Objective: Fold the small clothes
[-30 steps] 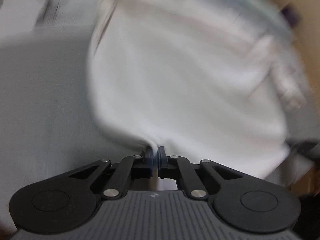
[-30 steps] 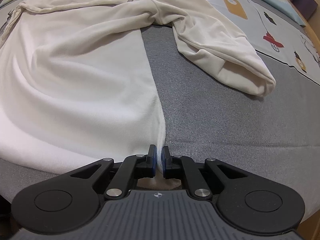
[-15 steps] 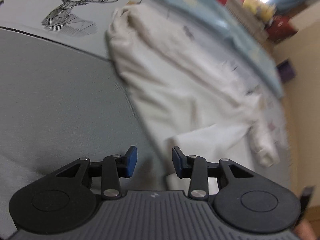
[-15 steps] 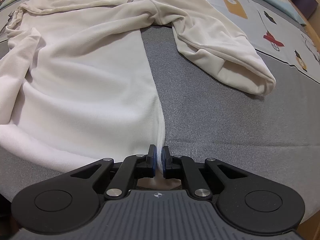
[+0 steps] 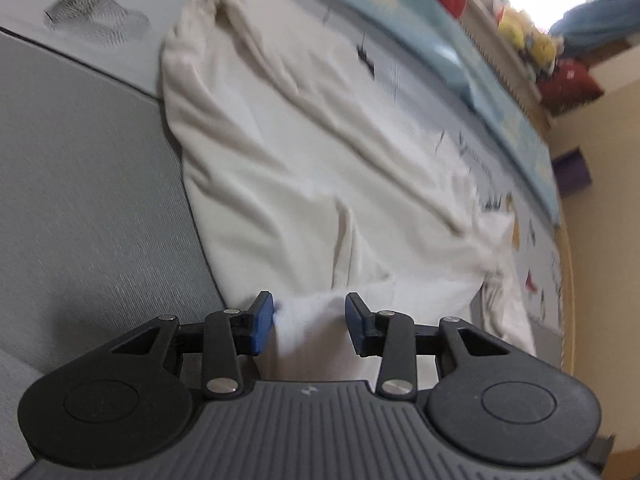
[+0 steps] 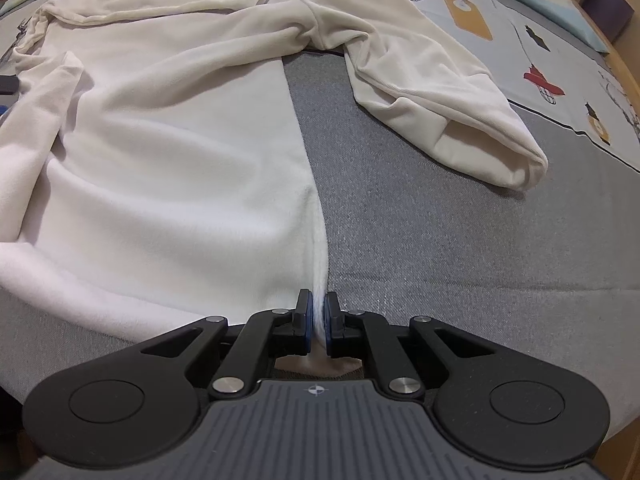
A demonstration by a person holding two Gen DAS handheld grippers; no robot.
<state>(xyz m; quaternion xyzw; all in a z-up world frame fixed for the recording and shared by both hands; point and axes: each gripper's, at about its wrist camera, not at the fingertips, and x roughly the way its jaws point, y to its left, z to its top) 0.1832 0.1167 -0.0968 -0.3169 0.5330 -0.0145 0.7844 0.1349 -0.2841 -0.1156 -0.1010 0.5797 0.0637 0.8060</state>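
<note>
A cream-white top (image 6: 168,168) lies on a bed cover (image 6: 420,208) of plain mid-grey weave. Far across the bed, the cover turns pale grey with small printed pictures: a mustard-yellow tag (image 6: 466,14), a red shape (image 6: 542,82), and black figures. At far left in the left wrist view, the print shows a fine black line drawing (image 5: 92,20). Both claws, left (image 5: 309,322) and right (image 6: 316,320), are black with blue pads.
</note>
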